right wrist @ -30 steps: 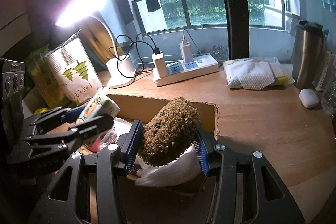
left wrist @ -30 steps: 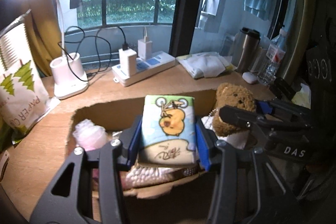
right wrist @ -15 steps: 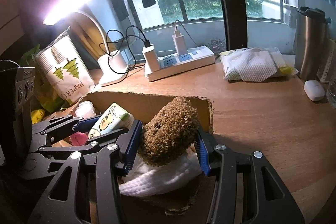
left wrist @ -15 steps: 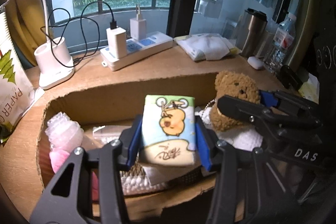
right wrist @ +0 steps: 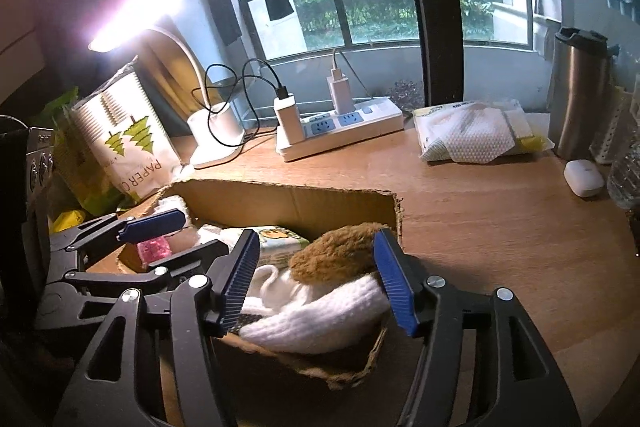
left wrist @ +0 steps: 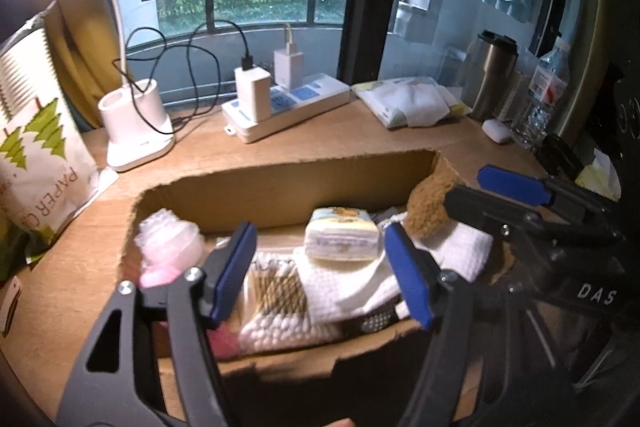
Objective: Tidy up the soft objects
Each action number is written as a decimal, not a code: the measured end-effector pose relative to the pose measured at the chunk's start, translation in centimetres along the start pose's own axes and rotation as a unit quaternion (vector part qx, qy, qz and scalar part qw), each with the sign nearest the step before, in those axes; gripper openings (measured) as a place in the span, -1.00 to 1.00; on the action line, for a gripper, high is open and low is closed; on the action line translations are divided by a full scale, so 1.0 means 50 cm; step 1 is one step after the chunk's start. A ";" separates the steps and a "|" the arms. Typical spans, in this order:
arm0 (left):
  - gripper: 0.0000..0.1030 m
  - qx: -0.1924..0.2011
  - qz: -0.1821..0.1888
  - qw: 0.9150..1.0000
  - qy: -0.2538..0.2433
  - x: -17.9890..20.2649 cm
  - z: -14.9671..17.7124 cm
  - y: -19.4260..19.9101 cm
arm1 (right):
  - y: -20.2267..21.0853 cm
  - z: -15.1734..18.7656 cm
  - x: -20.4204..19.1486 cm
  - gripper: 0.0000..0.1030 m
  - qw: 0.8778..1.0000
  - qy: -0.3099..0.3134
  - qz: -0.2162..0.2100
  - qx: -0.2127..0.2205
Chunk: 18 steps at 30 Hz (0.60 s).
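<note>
**A:** Both claws are letting go over the cardboard box (left wrist: 280, 187). The left claw (left wrist: 320, 267) has its jaws spreading, and the tissue pack (left wrist: 342, 241) lies flat beyond them on the white towel (left wrist: 340, 291), touched by neither pad.

**B:** Same on the other side. The right claw (right wrist: 316, 279) is widening too, and the brown plush toy (right wrist: 340, 255) rests in the box's right corner on the white cloth, with a gap showing at each pad.

**A:** So I'd call this the release step, both soft things delivered. The pink wrapped bundle (left wrist: 168, 247) sits at the box's left end.

**B:** The next move, I'd judge, calls for lifting both claws straight up and back, clear of the ragged near rim, without snagging the towel.

**A:** Then it's a hunt for more. The open wipes packet (right wrist: 476, 135) on the surface by the power strip (right wrist: 340, 131) looks like a candidate, though that's a guess.
</note>
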<state>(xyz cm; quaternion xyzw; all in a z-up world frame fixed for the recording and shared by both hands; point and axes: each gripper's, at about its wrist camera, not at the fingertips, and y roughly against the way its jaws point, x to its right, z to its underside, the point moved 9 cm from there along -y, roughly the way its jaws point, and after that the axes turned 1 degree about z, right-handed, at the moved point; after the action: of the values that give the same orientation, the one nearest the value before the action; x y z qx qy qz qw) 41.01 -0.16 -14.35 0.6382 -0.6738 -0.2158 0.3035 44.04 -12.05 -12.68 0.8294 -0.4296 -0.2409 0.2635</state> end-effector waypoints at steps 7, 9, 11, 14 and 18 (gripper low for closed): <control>0.36 0.020 -0.005 1.000 0.009 -0.013 0.008 0.063 | 0.047 -0.001 -0.028 0.22 1.000 0.007 0.005 0.017; 0.37 0.026 -0.008 1.000 0.011 -0.018 0.012 0.082 | 0.062 0.001 -0.036 0.22 1.000 0.009 0.007 0.021; 0.38 0.033 -0.011 0.999 0.016 -0.025 0.017 0.102 | 0.075 0.004 -0.044 0.22 1.000 0.012 0.009 0.024; 0.38 0.044 -0.014 0.999 0.023 -0.035 0.027 0.135 | 0.097 0.009 -0.057 0.22 0.999 0.017 0.013 0.029; 0.38 0.056 -0.018 0.998 0.028 -0.039 0.040 0.170 | 0.130 0.019 -0.076 0.22 0.999 0.024 0.016 0.037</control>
<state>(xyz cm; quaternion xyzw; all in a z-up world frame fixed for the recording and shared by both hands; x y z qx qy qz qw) 33.47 2.36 -10.30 0.6716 -0.6648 -0.1655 0.2822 37.67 -12.30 -8.55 0.8369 -0.4456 -0.2008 0.2462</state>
